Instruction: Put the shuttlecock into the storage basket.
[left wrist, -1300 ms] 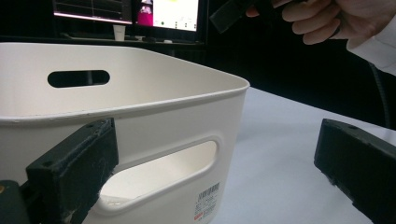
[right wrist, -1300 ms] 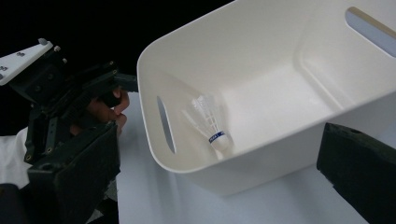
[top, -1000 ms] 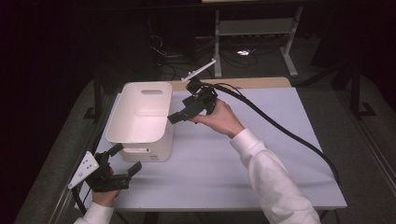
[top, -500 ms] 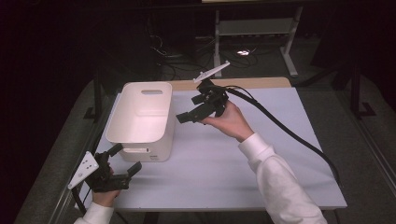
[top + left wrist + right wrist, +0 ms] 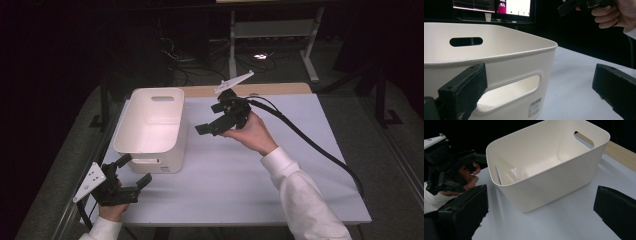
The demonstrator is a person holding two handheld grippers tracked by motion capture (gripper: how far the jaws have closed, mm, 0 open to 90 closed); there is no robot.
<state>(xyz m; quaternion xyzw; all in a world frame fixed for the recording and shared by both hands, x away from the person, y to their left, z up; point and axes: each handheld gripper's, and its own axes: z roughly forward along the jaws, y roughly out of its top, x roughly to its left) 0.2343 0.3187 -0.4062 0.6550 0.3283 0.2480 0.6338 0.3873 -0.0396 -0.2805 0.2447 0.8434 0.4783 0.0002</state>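
White bin (image 5: 152, 127) on table (image 5: 280, 165), nothing held. Right gripper (image 5: 212, 125) raised right of bin, jaws wide, empty. Left gripper (image 5: 131, 174) near bin's near end, jaws wide. Grasp of bin judged not yet made.

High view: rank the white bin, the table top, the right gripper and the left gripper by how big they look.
1. Table top, largest.
2. White bin.
3. Right gripper and left gripper: they look about alike, and the raised right one may sit nearer the camera, so I won't rank them.
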